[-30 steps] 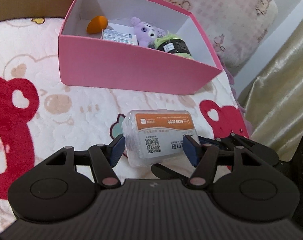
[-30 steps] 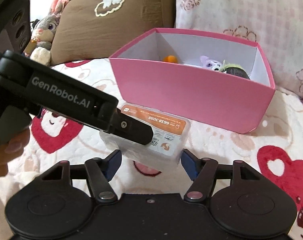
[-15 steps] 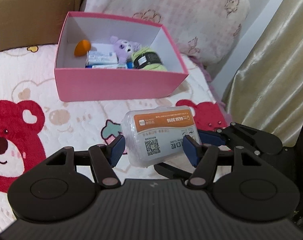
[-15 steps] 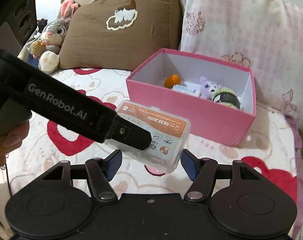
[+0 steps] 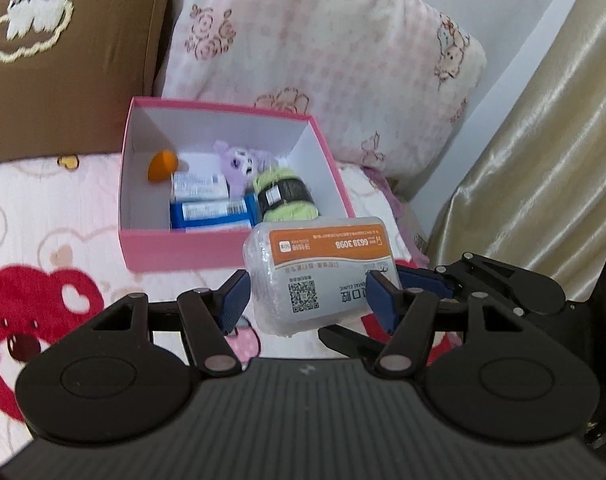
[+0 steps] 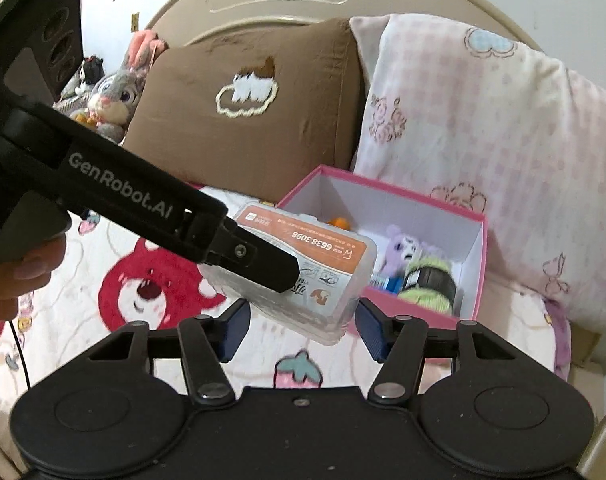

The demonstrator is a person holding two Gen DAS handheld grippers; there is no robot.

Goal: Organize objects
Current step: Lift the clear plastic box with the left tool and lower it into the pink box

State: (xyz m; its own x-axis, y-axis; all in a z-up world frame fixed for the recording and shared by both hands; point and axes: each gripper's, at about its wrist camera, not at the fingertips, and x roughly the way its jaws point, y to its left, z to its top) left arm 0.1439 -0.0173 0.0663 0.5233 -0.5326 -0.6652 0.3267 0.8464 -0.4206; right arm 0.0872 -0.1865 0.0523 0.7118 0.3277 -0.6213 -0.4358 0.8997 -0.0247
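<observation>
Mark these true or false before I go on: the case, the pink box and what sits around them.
1. The clear plastic case with the orange label sits between the left gripper's fingers. True.
2. The pink box is empty. False: it holds an orange egg-shaped item, a purple plush, a yarn skein and blue-and-white packs.
3. The yarn skein is red. False: it is light green with a black band.
4. A brown pillow stands behind the pink box. True.
5. The grey bunny plush lies in the pink box. False: it sits beside the brown pillow, outside the box.
</observation>
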